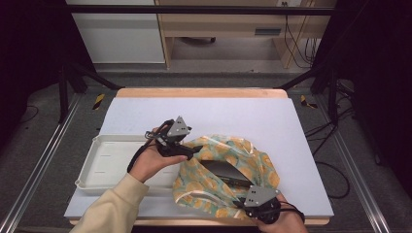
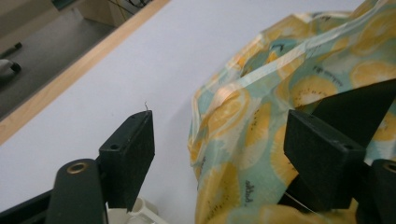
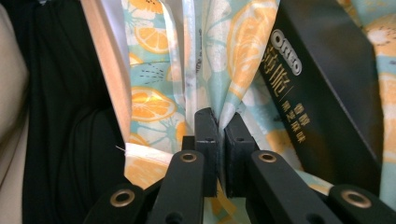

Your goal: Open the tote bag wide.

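A plastic bag [image 1: 255, 158] printed with orange slices lies on the pale mat, its mouth spread wide. Inside it rests a black Oreo box [image 1: 226, 171], also in the right gripper view as the box [image 3: 322, 88]. My left gripper [image 1: 191, 151] is at the bag's left rim. In the left gripper view this gripper [image 2: 224, 154] is open, with bag fabric [image 2: 243, 135] bulging between the jaws, touching neither. My right gripper [image 1: 243, 204] is at the bag's near edge. Seen from its own camera, this gripper [image 3: 219, 135] is shut on a fold of the bag [image 3: 233, 56].
A white shallow tray [image 1: 109, 155] sits left of the bag, under my left hand. The pale mat [image 1: 204, 114] covers the wooden table, whose front edge [image 1: 194, 222] runs just behind my right hand. Metal frame rails flank both sides.
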`<state>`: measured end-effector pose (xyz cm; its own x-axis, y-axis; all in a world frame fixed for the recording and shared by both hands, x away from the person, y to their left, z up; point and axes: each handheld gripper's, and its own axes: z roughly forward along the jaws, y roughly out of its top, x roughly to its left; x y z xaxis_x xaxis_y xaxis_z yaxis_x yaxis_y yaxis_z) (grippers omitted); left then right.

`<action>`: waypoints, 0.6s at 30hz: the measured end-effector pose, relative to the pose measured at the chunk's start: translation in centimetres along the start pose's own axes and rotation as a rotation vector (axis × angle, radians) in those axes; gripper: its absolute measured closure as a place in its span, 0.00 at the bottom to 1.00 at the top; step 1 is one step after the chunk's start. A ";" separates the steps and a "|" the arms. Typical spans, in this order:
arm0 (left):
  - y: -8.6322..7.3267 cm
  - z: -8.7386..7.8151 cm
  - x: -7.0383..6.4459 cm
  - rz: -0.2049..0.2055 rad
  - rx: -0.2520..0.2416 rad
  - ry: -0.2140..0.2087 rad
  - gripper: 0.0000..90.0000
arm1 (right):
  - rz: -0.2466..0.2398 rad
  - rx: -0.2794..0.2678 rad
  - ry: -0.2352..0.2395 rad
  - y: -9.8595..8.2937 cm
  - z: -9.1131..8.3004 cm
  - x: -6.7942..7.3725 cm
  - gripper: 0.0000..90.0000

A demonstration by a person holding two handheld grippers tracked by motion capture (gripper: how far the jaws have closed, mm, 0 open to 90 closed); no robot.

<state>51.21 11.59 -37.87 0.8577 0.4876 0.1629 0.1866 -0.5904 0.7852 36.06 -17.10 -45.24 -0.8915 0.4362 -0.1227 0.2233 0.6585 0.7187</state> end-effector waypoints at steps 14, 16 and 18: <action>-3.2 -0.5 -2.9 0.009 0.074 -0.035 0.97 | 0.052 0.002 -0.022 -0.5 -0.7 -0.5 0.71; -3.2 -1.4 -3.2 0.000 0.052 -0.032 0.99 | 0.079 -0.001 -0.064 0.1 -1.0 -0.6 0.48; -3.1 -1.7 -3.3 0.001 0.050 -0.030 0.99 | 0.081 -0.006 -0.075 0.3 -1.2 -0.7 0.45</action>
<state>47.02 12.92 -39.86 0.8720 0.4675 0.1451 0.2083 -0.6227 0.7542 36.24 -17.99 -44.14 -0.8388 0.5322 -0.1147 0.2906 0.6158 0.7323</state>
